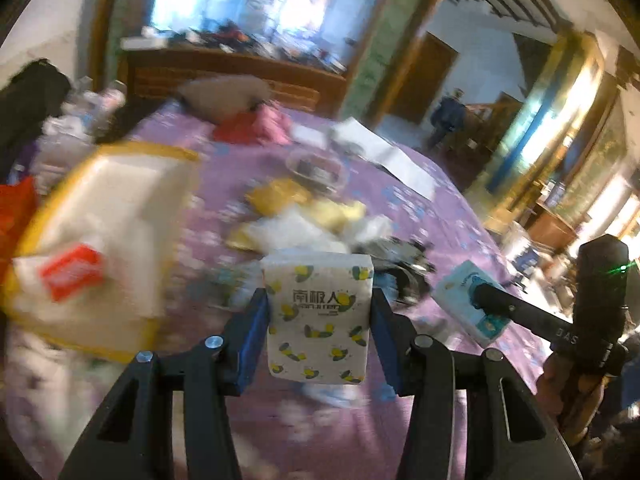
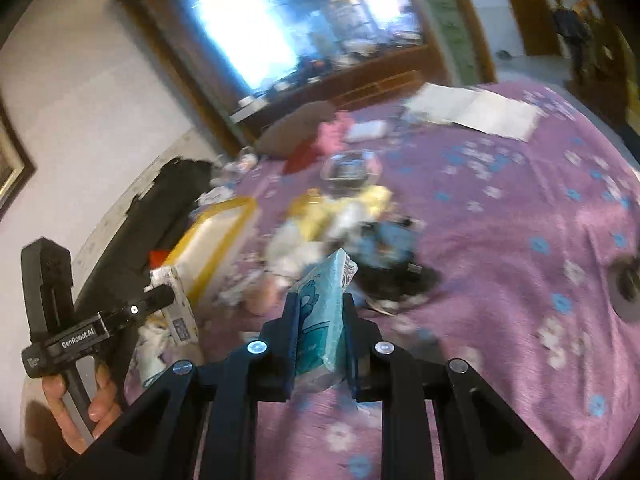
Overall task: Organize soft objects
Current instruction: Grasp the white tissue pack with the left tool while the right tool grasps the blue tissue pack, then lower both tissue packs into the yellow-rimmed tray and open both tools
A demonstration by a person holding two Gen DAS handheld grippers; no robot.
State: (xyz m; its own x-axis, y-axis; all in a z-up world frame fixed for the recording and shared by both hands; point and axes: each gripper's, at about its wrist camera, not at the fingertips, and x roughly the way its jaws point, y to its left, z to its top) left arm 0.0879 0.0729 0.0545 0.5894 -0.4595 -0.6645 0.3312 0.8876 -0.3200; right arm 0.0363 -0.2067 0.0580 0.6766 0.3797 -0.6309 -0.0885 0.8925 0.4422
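Note:
My left gripper [image 1: 319, 312] is shut on a white tissue pack with yellow lemon print [image 1: 318, 320], held above the purple bed; it also shows in the right wrist view [image 2: 176, 308]. My right gripper [image 2: 320, 320] is shut on a light blue tissue pack [image 2: 324, 320], which also shows in the left wrist view [image 1: 472, 304]. A pile of yellow and white soft packs [image 1: 304, 220] lies mid-bed, also seen in the right wrist view [image 2: 332, 216]. A white box with yellow rim [image 1: 104, 236] stands at left, and in the right wrist view [image 2: 216, 240].
The bed has a purple flowered cover [image 2: 500, 240]. A clear plastic container [image 1: 316, 168], red and pink cloths [image 1: 252, 124], white paper [image 1: 384, 152] and a tan pillow [image 1: 224, 92] lie further back. A wooden headboard [image 1: 224, 72] and mirror stand behind. Dark clutter [image 2: 384, 256] sits beside the pile.

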